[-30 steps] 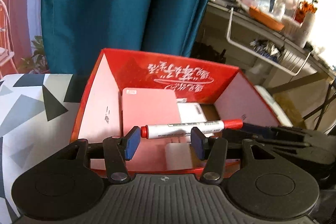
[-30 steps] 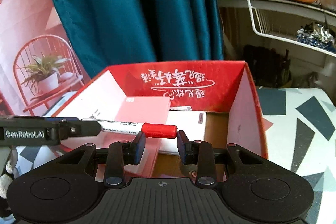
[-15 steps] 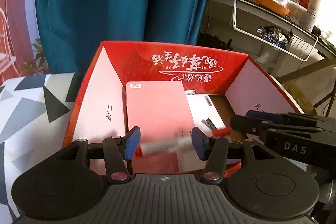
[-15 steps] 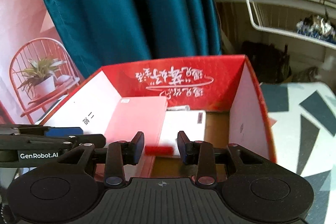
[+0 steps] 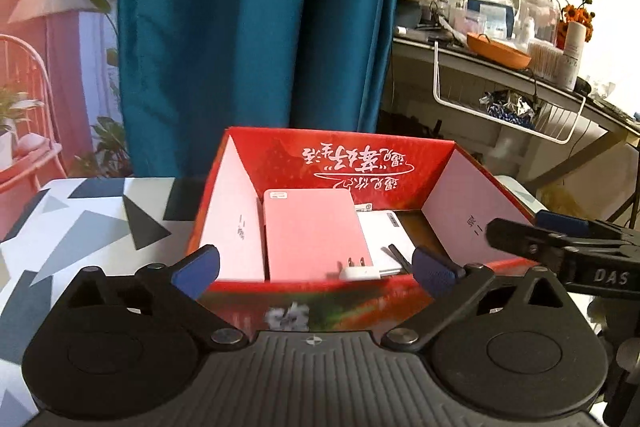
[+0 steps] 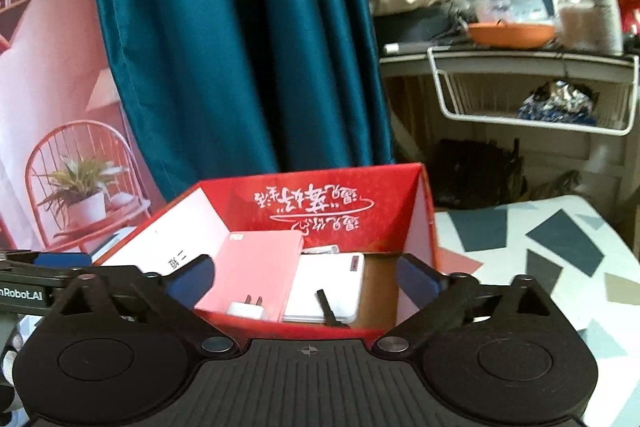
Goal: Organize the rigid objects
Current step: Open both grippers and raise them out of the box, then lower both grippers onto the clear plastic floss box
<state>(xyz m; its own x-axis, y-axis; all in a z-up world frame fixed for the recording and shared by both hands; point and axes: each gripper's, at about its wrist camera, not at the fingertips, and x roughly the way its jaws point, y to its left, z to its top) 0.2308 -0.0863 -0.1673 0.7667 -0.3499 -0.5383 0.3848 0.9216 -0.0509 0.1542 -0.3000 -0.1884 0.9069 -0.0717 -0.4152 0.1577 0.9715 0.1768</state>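
Note:
An open red box stands on the patterned table. Inside lie a pink flat case, a white flat device, a white plug adapter and a thin black piece. The red-capped marker is hidden from both views. My left gripper is open and empty at the box's near wall. My right gripper is open and empty, also at the near wall. Each gripper shows at the side of the other's view.
The table has a grey and white triangle pattern. A teal curtain hangs behind the box. A cluttered shelf with a white wire basket stands at the right.
The marker, held over the box one second ago, dropped out of sight into it. Both grippers opened wide and pulled back and up from the box.

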